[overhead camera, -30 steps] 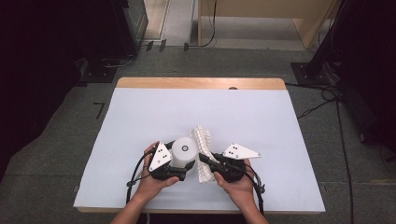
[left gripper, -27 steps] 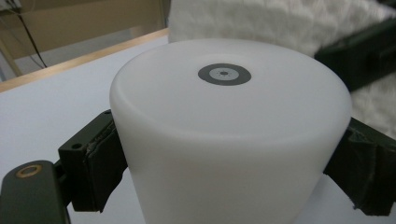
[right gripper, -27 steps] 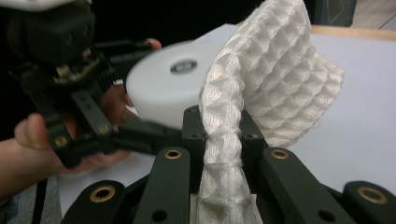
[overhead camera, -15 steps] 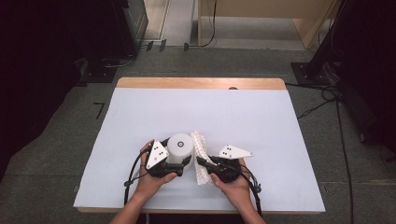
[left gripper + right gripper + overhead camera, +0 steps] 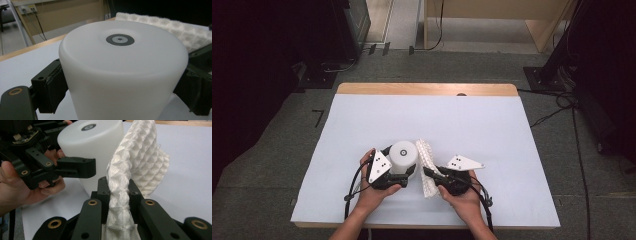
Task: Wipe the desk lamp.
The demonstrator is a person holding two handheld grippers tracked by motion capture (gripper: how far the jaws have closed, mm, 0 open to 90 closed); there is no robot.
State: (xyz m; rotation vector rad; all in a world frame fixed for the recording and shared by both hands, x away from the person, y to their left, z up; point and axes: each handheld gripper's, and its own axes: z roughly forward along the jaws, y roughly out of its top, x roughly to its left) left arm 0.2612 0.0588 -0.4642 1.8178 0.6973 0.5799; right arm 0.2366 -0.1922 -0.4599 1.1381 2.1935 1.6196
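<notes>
Bench (image 5: 512, 130) under a pale sheet carries everything, and both hands work near its front edge. White cylinder (image 5: 403, 155), the largest thing on it, stands upright with a small dark ring mark on its top; it sits squarely between the jaws of the left gripper (image 5: 404, 172), whose pads press on its two sides, so that gripper is clamped on it. Just to the right of the cylinder, touching or nearly touching its side, rises the white waffle cloth (image 5: 426, 162), bunched into a strip. The right gripper (image 5: 428, 173) is clenched tight on the cloth's lower end, the rest fanning out loosely beyond the jaws.
</notes>
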